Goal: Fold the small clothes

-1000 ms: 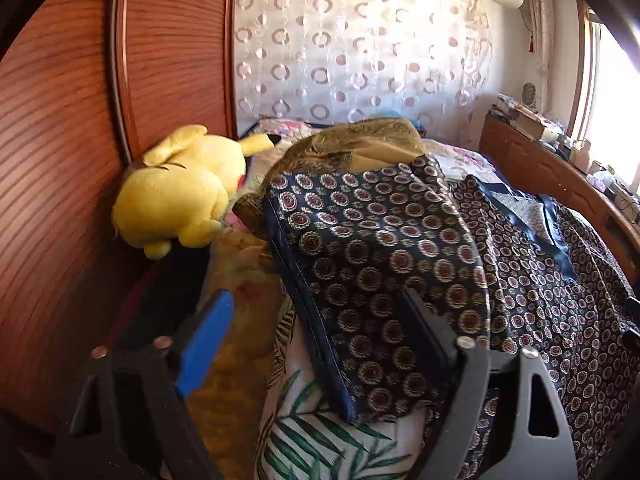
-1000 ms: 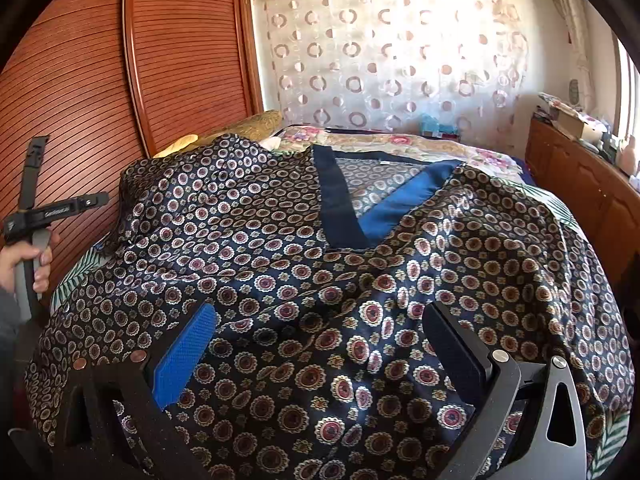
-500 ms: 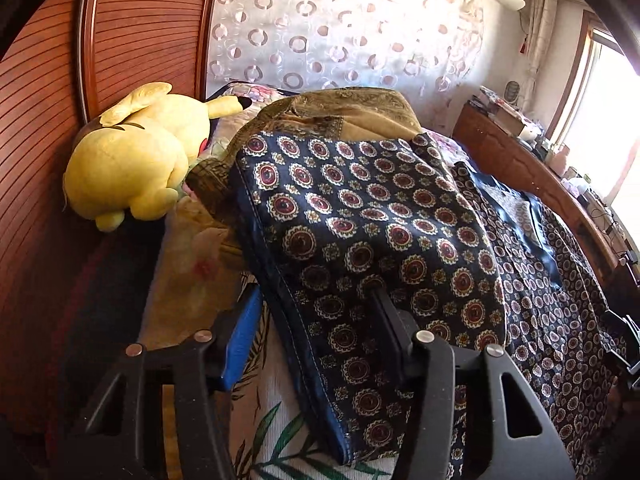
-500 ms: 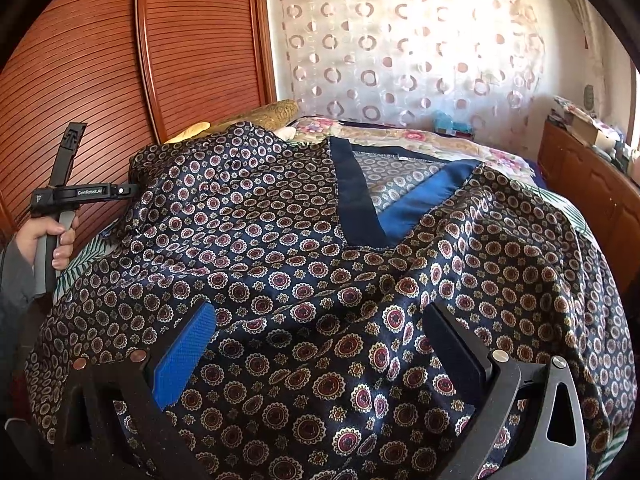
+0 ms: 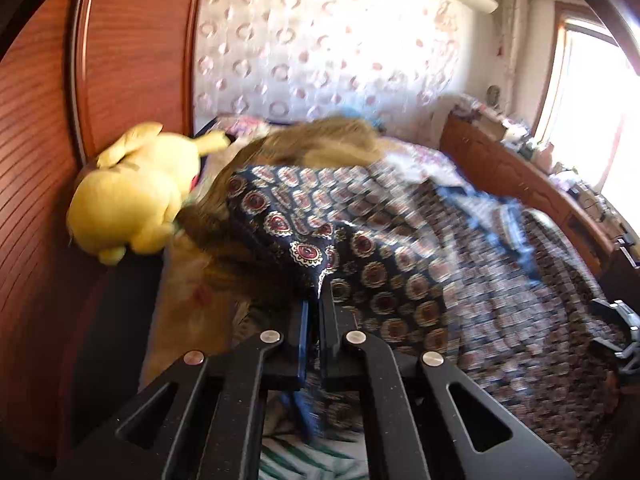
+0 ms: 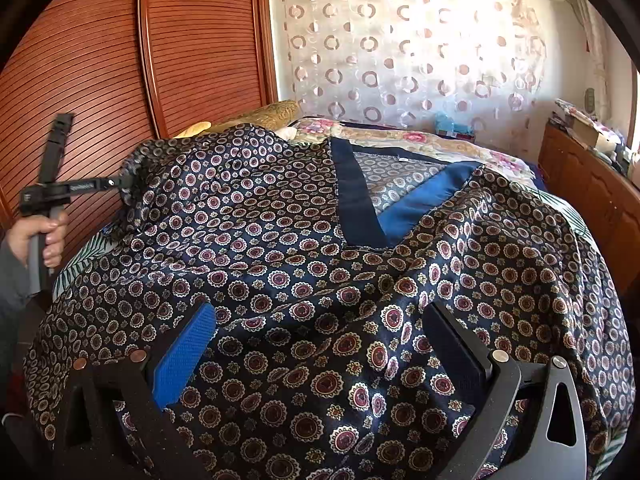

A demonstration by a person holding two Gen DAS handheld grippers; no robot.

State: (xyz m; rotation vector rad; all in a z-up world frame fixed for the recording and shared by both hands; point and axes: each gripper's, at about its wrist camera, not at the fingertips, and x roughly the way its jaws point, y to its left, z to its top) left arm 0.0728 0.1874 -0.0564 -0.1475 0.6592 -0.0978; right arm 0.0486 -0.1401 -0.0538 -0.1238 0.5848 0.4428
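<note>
Garment (image 6: 304,264) edge sits pinched in left hand-held gripper (image 5: 315,304); right hand-held gripper (image 6: 320,344) gapes above it.

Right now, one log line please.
left gripper: shut on shirt edge | right gripper: open over shirt | fold: not yet

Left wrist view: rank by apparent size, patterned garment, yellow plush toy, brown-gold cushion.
1. Patterned garment, largest by far; it spreads across the bed, its edge pinched in the shut left claw.
2. and 3. Yellow plush toy and brown-gold cushion look alike; the cushion is blurred and partly covered, so unranked.
</note>
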